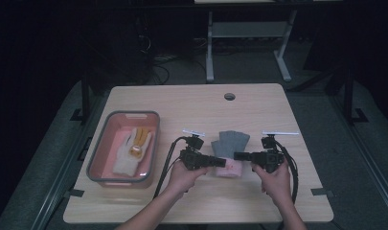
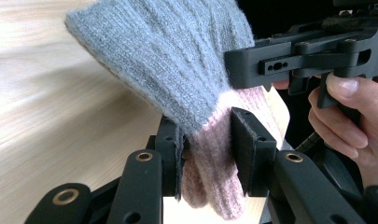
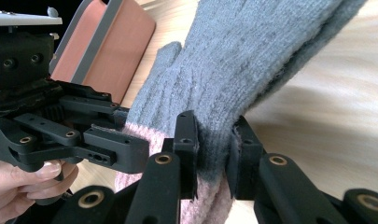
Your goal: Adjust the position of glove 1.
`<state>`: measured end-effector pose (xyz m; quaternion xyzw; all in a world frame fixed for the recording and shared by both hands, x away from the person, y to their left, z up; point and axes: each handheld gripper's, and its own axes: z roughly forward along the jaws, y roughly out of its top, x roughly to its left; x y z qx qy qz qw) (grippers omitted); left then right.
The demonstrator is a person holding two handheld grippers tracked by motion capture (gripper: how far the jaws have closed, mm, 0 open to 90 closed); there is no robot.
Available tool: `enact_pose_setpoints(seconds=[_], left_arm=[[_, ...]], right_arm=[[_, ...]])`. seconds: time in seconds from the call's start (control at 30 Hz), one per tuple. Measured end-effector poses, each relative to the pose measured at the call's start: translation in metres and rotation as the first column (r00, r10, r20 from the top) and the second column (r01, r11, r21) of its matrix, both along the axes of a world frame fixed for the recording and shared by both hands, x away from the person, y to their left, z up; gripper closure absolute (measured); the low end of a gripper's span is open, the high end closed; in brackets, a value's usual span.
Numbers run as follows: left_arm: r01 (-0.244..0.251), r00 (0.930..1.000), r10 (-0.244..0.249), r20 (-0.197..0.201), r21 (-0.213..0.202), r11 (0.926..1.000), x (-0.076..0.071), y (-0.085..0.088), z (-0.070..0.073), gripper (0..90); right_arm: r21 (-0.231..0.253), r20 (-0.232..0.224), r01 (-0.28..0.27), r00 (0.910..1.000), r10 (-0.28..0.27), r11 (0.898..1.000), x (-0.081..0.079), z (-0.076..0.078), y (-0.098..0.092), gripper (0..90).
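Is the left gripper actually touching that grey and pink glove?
Touching. In the left gripper view, the left gripper has both black pads pressed against the pink cuff of the glove, pinching it.

Dim lab: bare worktable (image 1: pixel 258 100), floor cables (image 1: pixel 158 62).

My light wooden table (image 1: pixel 191 103) carries a grey-rimmed pink plastic tub (image 1: pixel 97 155) at its left side.

The room is dark. A light wooden table (image 1: pixel 191 103) with a small round hole (image 1: pixel 229 96) stands on a grey floor (image 1: pixel 345 143). Behind it stands a white metal frame (image 1: pixel 246 36).
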<state>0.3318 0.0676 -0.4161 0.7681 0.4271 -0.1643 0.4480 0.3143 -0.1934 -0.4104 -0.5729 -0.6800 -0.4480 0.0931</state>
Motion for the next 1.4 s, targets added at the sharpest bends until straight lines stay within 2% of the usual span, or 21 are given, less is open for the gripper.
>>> enact_pose_setpoints(seconds=[0.27,0.67,0.93,1.27,1.4], left_arm=[[-0.024,0.9997,0.024,0.009,-0.010,0.9997,0.000,0.023,0.005,65.8],[-0.045,0.9990,0.045,0.007,-0.007,0.9990,-0.001,0.046,0.009,65.9],[-0.055,0.9985,0.055,0.010,-0.009,0.9985,-0.001,0.057,0.013,66.0],[-0.076,0.9971,0.076,0.011,-0.011,0.9971,0.000,0.070,0.016,66.0],[-0.083,0.9963,0.083,0.021,-0.008,0.9965,0.000,0.075,0.020,66.0]], right_arm=[[0.000,0.004,-0.043,0.9991,0.043,0.999,0.009,0.008,0.020,76.2],[0.006,-0.008,-0.090,0.9959,0.091,0.996,0.018,0.012,0.044,76.2],[0.022,-0.010,-0.112,0.9937,0.112,0.994,0.023,0.015,0.054,76.1],[-0.008,-0.009,-0.138,0.9905,0.138,0.990,0.029,0.020,0.068,76.1],[-0.001,-0.004,-0.145,0.9895,0.145,0.989,0.033,0.023,0.072,76.1]])
